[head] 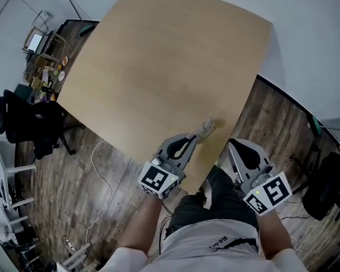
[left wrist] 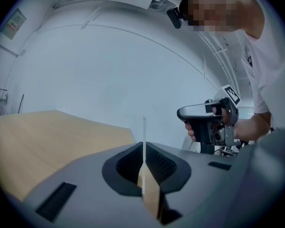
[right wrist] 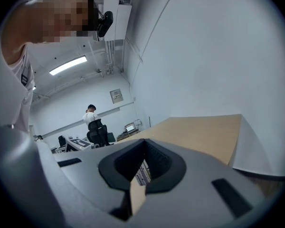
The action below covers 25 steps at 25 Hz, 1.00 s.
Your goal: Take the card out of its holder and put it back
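The left claw (head: 195, 137) is clenched on the card (head: 205, 128), which sticks out past its tips, tilted up and away. In the left gripper view the card stands edge-on as a thin white line between the jaws. Whether a holder is around it cannot be told.

The right claw (head: 232, 144) is apart from the card, just to its right. Its jaws are drawn together to a slit and grip nothing. A printed strip, apparently the card, shows beyond that slit in the right gripper view.

The card hangs over the table (head: 158, 67) near its near right corner. The left claw's tips are over the wood and its body crosses the near edge. The right claw sits beyond the table's right edge, over the floor (head: 73, 197) and the person's knee. The broad tabletop stretches ahead and to the left of the card. A black chair (head: 22, 120) stands well apart at the far left.

Counted: one card, two claws, one table, one chair.
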Each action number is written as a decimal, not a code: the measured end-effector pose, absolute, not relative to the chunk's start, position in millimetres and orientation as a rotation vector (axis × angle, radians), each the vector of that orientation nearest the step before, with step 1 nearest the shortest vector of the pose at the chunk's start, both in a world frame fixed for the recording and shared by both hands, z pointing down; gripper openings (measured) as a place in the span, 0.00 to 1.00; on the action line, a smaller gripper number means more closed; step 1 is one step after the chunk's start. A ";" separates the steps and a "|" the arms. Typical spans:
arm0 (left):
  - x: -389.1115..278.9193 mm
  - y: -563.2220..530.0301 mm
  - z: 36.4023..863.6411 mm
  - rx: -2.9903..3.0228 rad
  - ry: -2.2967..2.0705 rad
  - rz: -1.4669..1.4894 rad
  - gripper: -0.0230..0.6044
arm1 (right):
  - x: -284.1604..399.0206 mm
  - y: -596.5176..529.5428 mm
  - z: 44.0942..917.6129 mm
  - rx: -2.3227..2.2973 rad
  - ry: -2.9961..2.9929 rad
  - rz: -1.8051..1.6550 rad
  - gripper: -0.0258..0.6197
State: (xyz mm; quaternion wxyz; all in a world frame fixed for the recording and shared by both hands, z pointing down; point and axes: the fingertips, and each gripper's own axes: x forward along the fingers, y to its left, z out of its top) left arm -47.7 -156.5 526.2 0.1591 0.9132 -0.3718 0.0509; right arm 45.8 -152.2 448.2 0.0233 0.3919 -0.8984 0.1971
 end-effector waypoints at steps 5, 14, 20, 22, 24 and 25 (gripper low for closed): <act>-49.9 -156.4 548.2 2.608 -1.041 0.150 0.08 | 42.8 -152.2 463.4 1.236 -2.763 0.615 0.06; -57.2 -157.6 574.8 2.585 -1.082 0.165 0.08 | 46.3 -148.6 475.6 1.278 -2.739 0.604 0.06; -57.4 -158.4 581.1 2.569 -1.073 0.132 0.08 | 47.9 -145.8 479.7 1.296 -2.720 0.604 0.06; -55.8 -160.3 580.7 2.576 -1.069 0.136 0.08 | 48.0 -145.5 481.6 1.301 -2.713 0.609 0.06; -53.8 -162.2 580.3 2.591 -1.063 0.144 0.08 | 47.3 -145.5 482.0 1.304 -2.710 0.610 0.06; -53.0 -162.8 580.2 2.595 -1.060 0.147 0.08 | 46.9 -145.4 482.0 1.304 -2.710 0.609 0.06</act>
